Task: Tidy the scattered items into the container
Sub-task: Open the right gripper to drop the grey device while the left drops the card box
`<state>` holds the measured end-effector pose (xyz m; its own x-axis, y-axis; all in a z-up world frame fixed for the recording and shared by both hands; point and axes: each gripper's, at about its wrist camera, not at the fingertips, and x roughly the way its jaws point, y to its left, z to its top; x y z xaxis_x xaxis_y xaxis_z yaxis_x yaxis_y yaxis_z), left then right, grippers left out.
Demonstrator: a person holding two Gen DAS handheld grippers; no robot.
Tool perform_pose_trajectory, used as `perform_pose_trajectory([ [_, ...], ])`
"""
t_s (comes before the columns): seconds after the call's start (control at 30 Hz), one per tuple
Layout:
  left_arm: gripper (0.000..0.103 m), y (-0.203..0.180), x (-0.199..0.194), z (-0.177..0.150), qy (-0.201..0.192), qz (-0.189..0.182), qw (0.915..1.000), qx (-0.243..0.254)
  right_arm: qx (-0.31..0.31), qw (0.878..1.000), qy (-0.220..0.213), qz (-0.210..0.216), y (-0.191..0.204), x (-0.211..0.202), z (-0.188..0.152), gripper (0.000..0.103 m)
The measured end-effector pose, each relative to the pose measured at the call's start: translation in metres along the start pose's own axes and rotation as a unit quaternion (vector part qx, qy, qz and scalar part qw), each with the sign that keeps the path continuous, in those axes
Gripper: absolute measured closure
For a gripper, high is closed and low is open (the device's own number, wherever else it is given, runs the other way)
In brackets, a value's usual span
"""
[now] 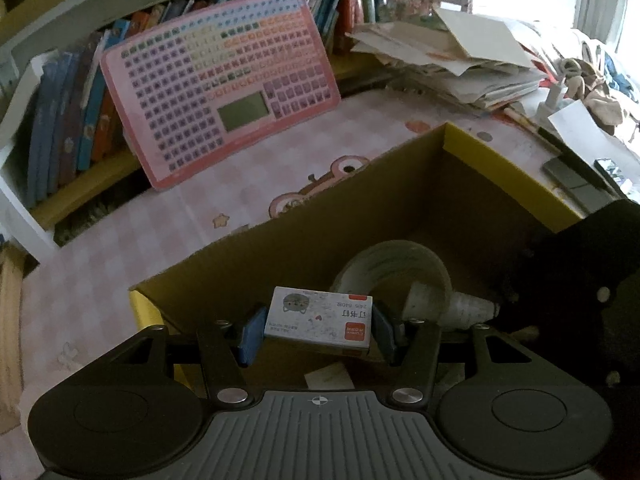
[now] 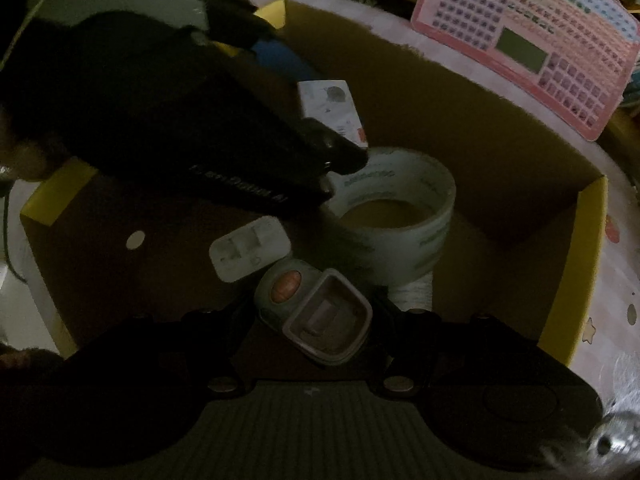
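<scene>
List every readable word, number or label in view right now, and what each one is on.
"订书钉" and "24/6": on the staple box held upside down in the left gripper.
Red brand patch and side print on that box: too small.
Tape roll lettering: blurred.
Pink key board symbols: unreadable.
Left gripper's casing lettering, seen in the right wrist view: too dark.

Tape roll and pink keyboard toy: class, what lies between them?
In the right wrist view, bare box floor, then the cardboard box wall and a strip of pink desk mat separate the tape roll from the keyboard toy.
</scene>
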<state>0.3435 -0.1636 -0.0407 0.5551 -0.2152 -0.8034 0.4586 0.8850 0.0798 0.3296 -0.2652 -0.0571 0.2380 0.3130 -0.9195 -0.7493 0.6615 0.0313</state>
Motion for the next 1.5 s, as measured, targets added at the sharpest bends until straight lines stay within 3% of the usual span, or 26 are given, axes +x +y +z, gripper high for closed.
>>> perform_pose_trajectory([
  [0.57,0.044,-0.006,0.005,0.001,0.018,0.011,0.9996,0.019,0.028,0.999,-0.005,0.017,-0.007,-0.003,-0.003,0.041],
  [0.73,0.029,-0.006,-0.003,-0.002,-0.001,0.029,0.9995,0.01,0.049,0.998,-0.026,0.015,-0.013,-0.008,-0.004,0.029],
  [0.87,0.026,-0.007,-0.01,-0.007,-0.011,0.037,0.9992,0.005,0.057,0.997,-0.045,0.008,-0.013,-0.015,-0.007,0.023],
  [1.13,0.019,-0.014,-0.038,-0.016,-0.039,0.067,0.997,0.002,0.066,0.994,-0.089,-0.006,-0.006,-0.04,-0.013,0.022],
  [1.5,0.01,-0.024,-0.109,-0.041,-0.107,0.085,0.9885,-0.064,0.098,0.979,-0.171,-0.053,0.01,-0.092,-0.037,0.019],
])
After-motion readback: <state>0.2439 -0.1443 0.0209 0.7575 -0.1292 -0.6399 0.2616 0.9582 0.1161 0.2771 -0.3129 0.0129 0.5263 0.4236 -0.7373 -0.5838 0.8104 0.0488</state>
